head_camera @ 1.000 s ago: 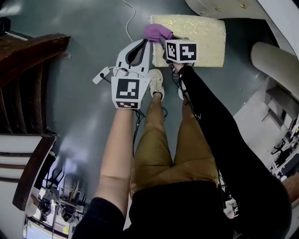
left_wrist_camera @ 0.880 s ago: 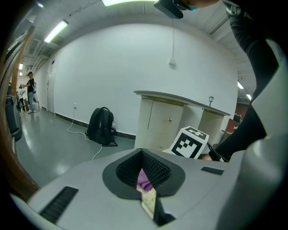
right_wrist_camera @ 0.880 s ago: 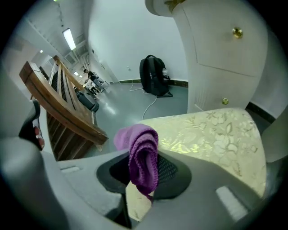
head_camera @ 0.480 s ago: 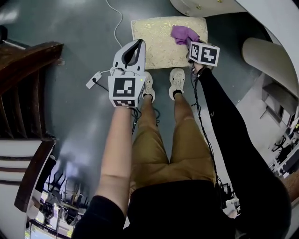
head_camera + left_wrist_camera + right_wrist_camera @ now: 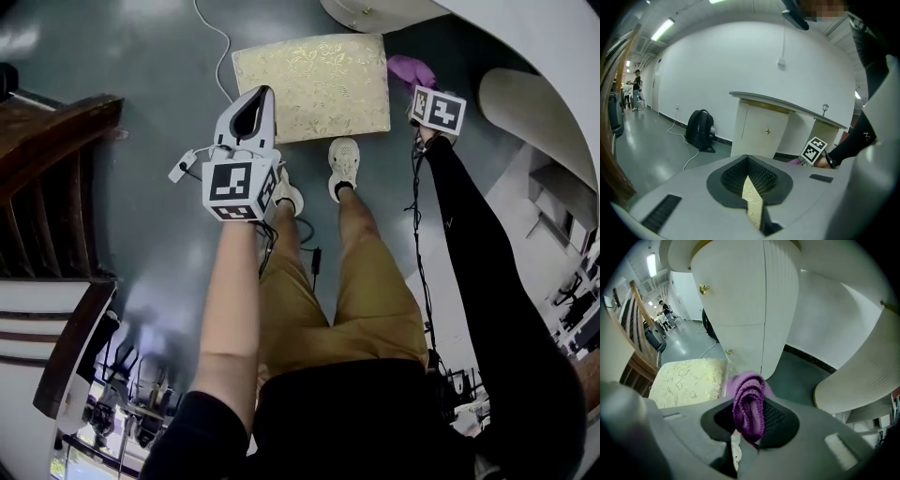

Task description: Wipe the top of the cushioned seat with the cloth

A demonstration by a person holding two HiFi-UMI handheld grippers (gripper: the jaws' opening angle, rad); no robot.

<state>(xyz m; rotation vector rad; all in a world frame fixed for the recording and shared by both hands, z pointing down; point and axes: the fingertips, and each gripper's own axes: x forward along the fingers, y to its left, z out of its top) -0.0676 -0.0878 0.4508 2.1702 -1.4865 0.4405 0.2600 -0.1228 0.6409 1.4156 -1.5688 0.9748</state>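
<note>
in the head view the marker cube hides the jaws of the right gripper point(image 5: 749, 420). its own view shows them clamped on the purple cloth point(image 5: 749, 399), just off the right edge of the cushioned seat point(image 5: 314, 84). left gripper point(image 5: 253, 105): jaws together, empty, by the seat's left edge.

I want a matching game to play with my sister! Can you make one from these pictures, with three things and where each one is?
Things:
1. cloth
2. cushioned seat
3. backpack

Places:
A. standing by the white wall
B. pinched in the right tool
C. on the grey floor

Pairs: 1-B, 2-C, 3-A
</note>
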